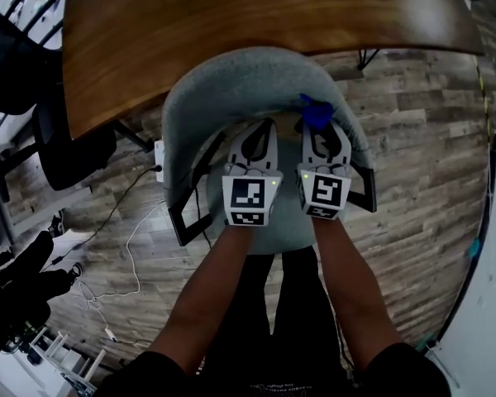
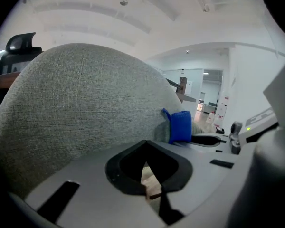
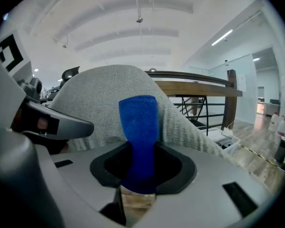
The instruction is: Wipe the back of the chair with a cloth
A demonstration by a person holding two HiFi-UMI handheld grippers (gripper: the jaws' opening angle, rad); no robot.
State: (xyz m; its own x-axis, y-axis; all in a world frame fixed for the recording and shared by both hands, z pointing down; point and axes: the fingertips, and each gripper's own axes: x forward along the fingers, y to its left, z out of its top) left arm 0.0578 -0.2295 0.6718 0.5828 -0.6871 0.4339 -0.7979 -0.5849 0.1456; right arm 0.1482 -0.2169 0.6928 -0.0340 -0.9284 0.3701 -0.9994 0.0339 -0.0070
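Right gripper (image 1: pixel 318 129) clamps blue cloth (image 3: pixel 139 127) by chair back (image 1: pixel 248 89) at twelve o'clock; left gripper (image 1: pixel 263 132), jaws together, empty, at nine. Wiping seems about to begin; next, press and sweep sideways.

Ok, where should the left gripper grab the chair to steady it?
Probably the top of the backrest, from the front: that curved rim is nearest, left of the cloth in the right gripper. The left gripper is shut; open it first.
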